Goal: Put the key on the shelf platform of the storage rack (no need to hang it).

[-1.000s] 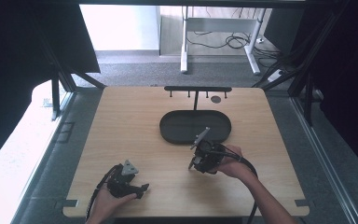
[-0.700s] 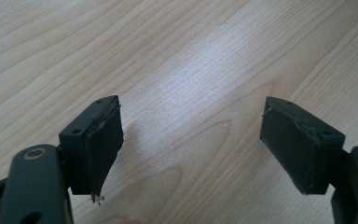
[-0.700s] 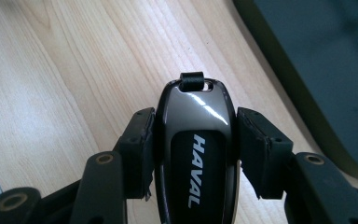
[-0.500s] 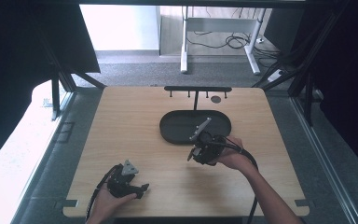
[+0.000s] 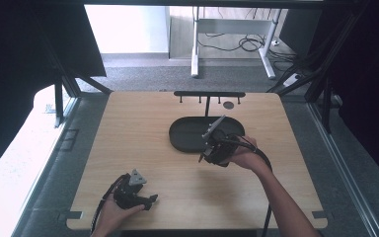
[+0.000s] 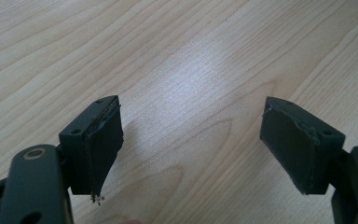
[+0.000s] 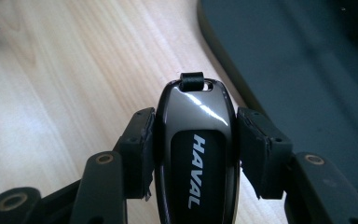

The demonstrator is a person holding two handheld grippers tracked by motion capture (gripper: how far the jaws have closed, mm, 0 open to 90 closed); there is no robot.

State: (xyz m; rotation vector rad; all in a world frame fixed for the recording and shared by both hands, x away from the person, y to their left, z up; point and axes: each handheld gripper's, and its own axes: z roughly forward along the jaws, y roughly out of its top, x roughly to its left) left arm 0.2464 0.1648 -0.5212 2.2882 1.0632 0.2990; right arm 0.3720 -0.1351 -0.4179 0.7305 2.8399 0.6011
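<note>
A glossy black car key fob (image 7: 196, 149) marked HAVAL, with a small black loop at its top, sits clamped between the pads of my right gripper (image 7: 195, 144). In the high view that right gripper (image 5: 208, 148) hangs just above the near rim of the black oval tray (image 5: 187, 139), held by a hand coming from the lower right. My left gripper (image 5: 150, 200) rests low on the table near the front edge. Its pads (image 6: 103, 144) stand wide apart over bare wood, and nothing is between them (image 6: 191, 149).
A black rack with several small hooks (image 5: 208, 94) stands at the table's far edge, with a small dark disc (image 5: 228, 104) beside it. A cable trails from each gripper toward the front edge. Dark frame struts flank the wooden table (image 5: 128, 143).
My right gripper has lifted with the key fob and moved away from me toward the tray's near rim. The left gripper has stayed where it was.
</note>
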